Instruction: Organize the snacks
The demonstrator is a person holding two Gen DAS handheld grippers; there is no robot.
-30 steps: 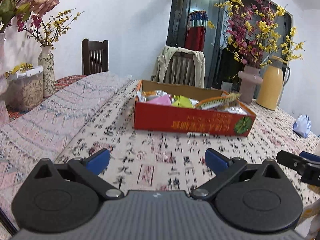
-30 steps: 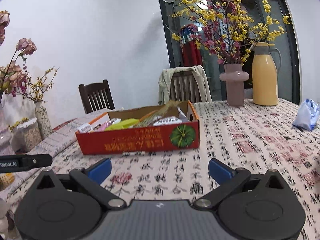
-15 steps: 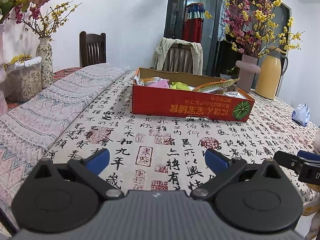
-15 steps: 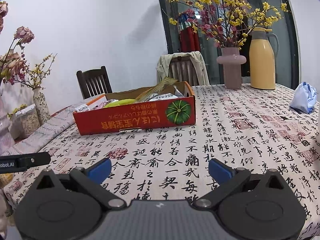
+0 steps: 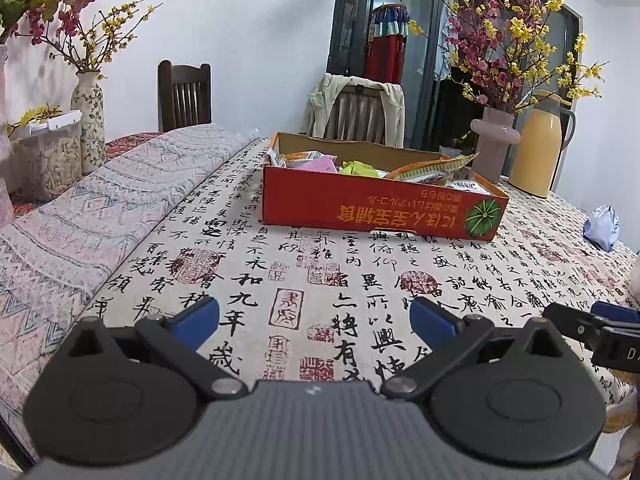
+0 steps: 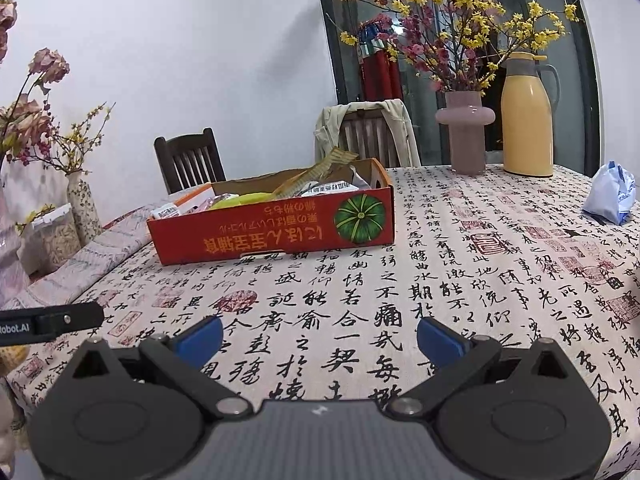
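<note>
A shallow red cardboard box (image 5: 380, 210) full of several snack packets (image 5: 360, 168) stands on the calligraphy-print tablecloth (image 5: 280, 280), well ahead of both grippers. It also shows in the right wrist view (image 6: 272, 232). My left gripper (image 5: 314, 318) is open and empty, low over the near part of the table. My right gripper (image 6: 318, 336) is open and empty too, to the right of the left one. A blue-white snack bag (image 6: 612, 194) lies alone at the far right of the table.
A pink vase with flower branches (image 6: 466, 136) and a yellow thermos jug (image 6: 528, 116) stand behind the box. A folded patterned cloth (image 5: 80, 220), a flowered vase (image 5: 90, 116) and a clear container (image 5: 44, 156) are at the left. Two chairs stand behind the table.
Both grippers have risen and tilted down, so more of the tablecloth shows before the box. Both stay open and empty.
</note>
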